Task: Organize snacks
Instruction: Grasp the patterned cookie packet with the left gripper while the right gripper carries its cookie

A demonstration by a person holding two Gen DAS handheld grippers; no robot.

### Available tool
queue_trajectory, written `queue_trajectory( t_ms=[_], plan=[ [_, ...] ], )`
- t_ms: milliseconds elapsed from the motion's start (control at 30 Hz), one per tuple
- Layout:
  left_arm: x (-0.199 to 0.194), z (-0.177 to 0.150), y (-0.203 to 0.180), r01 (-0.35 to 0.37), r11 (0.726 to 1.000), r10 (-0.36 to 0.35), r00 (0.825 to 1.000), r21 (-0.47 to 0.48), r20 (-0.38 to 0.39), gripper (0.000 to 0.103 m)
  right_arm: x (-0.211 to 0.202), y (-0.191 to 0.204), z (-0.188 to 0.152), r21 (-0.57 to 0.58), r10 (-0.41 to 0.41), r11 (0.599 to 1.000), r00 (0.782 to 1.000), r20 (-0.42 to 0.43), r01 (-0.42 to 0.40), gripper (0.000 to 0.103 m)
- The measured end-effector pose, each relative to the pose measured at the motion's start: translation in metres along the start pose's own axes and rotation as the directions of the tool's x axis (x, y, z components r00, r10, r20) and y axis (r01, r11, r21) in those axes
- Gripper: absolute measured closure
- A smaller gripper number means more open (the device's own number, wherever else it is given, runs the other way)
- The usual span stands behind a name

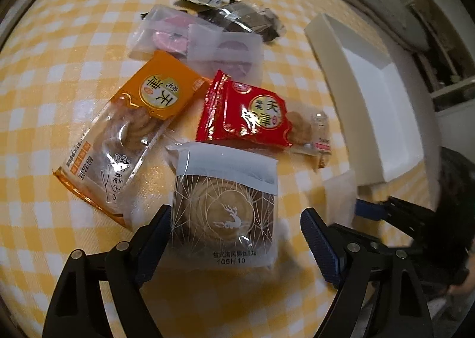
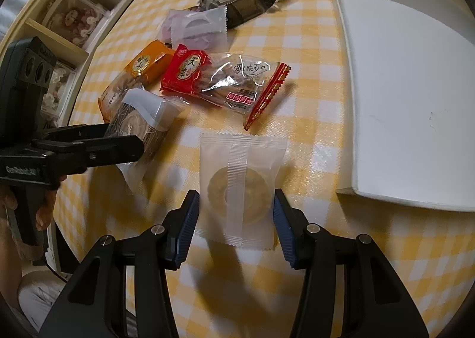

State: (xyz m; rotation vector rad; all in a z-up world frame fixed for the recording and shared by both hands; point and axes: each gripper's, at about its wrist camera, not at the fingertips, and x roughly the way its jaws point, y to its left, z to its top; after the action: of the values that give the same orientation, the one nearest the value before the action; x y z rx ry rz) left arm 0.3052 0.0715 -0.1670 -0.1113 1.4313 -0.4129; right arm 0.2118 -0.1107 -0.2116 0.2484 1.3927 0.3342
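Note:
Several wrapped snacks lie on a yellow checked tablecloth. My left gripper (image 1: 236,234) is open around a brown deer-print pastry packet (image 1: 225,216); the left finger touches it, the right stands apart. The packet also shows in the right wrist view (image 2: 139,127). My right gripper (image 2: 236,213) is open with its jaws on either side of a frosted white pastry packet (image 2: 240,186), which lies flat. An orange biscuit pack (image 1: 124,130) and a red biscuit pack (image 1: 249,115) lie beyond, then pink-filled frosted packets (image 1: 202,38) and dark small packets (image 1: 237,14).
A shallow white box (image 2: 415,91) stands to the right of the snacks; it also shows in the left wrist view (image 1: 371,94). Shelves with boxes (image 2: 74,17) are past the table's left edge. The person's hand (image 2: 44,207) holds the left gripper.

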Motion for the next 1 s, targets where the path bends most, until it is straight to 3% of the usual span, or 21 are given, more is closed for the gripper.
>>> queue_trajectory(
  t_ms=[67, 200, 300, 433, 600, 733, 933, 1000],
  plan=[
    [0.006, 0.003, -0.008, -0.046, 0.999, 0.046, 0.999, -0.012, -0.001, 0.021, -0.002, 0.001, 0.0, -0.005, -0.004, 1.0, 1.0, 0.009, 0.004, 0.053],
    [0.011, 0.003, -0.025, -0.146, 0.989, 0.146, 0.989, 0.006, 0.01, 0.037, -0.009, 0.0, -0.001, -0.011, 0.003, 1.0, 1.0, 0.028, -0.003, 0.053],
    [0.018, 0.004, -0.038, -0.172, 0.985, 0.172, 0.985, 0.015, 0.014, 0.04, -0.016, 0.0, 0.0, -0.03, -0.002, 1.0, 0.999, 0.049, 0.004, 0.053],
    [0.011, 0.0, -0.044, -0.154, 0.988, 0.154, 0.988, 0.008, 0.018, 0.041, -0.028, -0.002, 0.001, -0.053, 0.001, 0.999, 0.997, 0.083, 0.004, 0.054],
    [-0.022, -0.001, -0.056, -0.12, 0.992, 0.122, 0.983, -0.027, 0.139, 0.041, -0.049, -0.005, 0.01, -0.064, 0.02, 0.998, 0.99, 0.14, -0.011, 0.054],
    [-0.055, -0.002, -0.074, -0.078, 0.995, 0.091, 0.956, -0.058, 0.28, 0.041, -0.073, -0.009, 0.018, -0.072, 0.027, 0.997, 0.977, 0.211, -0.012, 0.054],
    [-0.083, -0.006, -0.104, -0.053, 0.998, 0.065, 0.915, -0.04, 0.398, 0.041, -0.116, -0.025, 0.029, -0.088, 0.013, 0.996, 0.943, 0.331, 0.017, 0.054],
    [-0.084, -0.01, -0.108, -0.031, 0.999, 0.045, 0.911, -0.041, 0.411, 0.041, -0.129, -0.033, 0.03, -0.085, 0.001, 0.996, 0.933, 0.359, 0.032, 0.054]
  ],
)
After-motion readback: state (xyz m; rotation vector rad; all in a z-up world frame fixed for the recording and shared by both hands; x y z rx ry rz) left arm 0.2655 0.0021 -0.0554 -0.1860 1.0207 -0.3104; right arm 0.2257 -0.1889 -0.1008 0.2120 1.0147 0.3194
